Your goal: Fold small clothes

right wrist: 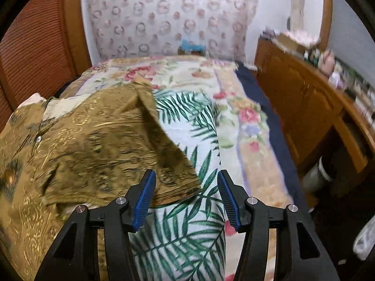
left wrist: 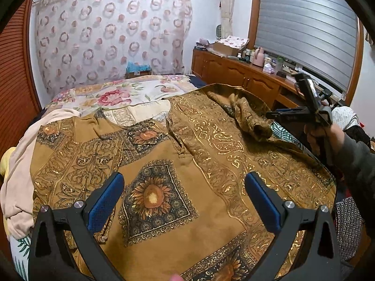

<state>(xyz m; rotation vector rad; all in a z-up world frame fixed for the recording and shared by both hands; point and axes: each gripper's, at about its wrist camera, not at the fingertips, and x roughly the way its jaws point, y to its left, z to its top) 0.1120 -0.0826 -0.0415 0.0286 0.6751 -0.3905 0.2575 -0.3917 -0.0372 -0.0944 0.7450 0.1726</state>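
Both grippers, left gripper (left wrist: 184, 193) and right gripper (right wrist: 186, 197), gape empty

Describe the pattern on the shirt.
Mustard-brown shirt with gold scrollwork and dark sunflower squares; clearest in the left wrist view.

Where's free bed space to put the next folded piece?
Free: the palm-print sheet right of the gold shirt, and the floral bedspread beyond its collar. Crowded: the left edge, where a pink garment is bunched.
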